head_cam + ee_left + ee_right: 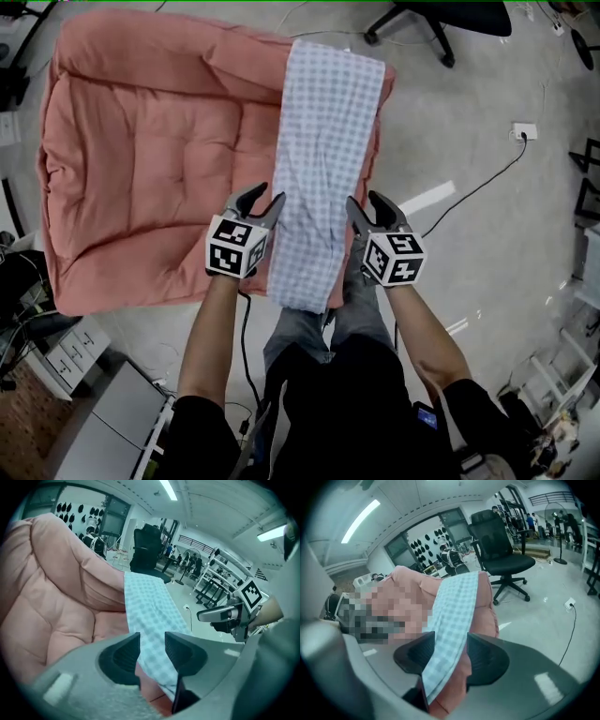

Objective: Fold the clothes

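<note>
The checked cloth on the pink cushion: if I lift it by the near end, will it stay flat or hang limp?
Probably floppy: the checked cloth follows the humps of the pink cushion, and its near end droops over the edge. It looks thin and creased, so it is likely light.

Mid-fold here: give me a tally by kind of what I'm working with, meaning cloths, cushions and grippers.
Checked cloth: 1
Pink cushion: 1
Grippers: 2, the left gripper and the right gripper, one on each side of the cloth's near end
Total: 4
</note>
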{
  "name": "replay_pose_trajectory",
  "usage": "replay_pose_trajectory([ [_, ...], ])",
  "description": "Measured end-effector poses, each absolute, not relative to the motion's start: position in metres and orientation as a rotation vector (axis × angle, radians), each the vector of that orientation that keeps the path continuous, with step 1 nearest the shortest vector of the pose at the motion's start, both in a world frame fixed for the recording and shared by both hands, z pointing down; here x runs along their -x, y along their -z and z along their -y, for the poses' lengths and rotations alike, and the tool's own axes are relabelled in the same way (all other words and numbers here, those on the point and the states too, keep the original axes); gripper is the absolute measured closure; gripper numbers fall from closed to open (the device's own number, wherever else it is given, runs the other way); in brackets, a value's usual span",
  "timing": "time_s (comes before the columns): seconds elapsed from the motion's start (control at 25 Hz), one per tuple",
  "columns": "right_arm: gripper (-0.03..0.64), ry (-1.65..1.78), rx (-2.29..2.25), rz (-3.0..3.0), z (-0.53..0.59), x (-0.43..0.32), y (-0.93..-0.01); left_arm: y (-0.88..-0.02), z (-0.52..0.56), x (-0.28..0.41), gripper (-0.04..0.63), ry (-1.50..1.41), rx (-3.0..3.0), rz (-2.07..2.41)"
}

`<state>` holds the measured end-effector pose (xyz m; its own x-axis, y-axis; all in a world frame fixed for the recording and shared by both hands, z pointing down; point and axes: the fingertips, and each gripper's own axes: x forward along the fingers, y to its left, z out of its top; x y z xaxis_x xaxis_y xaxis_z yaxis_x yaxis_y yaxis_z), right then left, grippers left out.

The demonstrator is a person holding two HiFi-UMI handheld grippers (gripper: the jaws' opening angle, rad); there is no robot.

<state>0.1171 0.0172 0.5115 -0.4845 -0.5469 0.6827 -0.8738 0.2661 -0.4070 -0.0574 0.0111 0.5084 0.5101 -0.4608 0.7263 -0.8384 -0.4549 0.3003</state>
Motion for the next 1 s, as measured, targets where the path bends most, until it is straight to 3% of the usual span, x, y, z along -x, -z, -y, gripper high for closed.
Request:
replay_pose_trajectory([
  [0.16, 0.377, -1.219, -1.29, 2.129, -0.012, -0.111, -0.545, -0.551, -0.007, 0.056, 0.353, -0.714, -2.055, 0.991],
  [0.32, 0.368, -1.36, -1.252, 2.168, -0.001, -0.101, -0.568, -0.576, 0.001, 0.054, 0.325, -0.643, -2.019, 0.969],
  [0.84, 0.371, -1.563, -1.106, 2.163, -0.008, -0.091, -0.598, -0.62, 0.0, 0.037, 0.304, -0.603, -1.942, 0.889],
  [1.0, 0.484, -1.729, -0.979, 2.234, -0.009, -0.081, -0.589, -0.624, -0.007, 0.03, 0.341, -0.457, -1.856, 0.756],
])
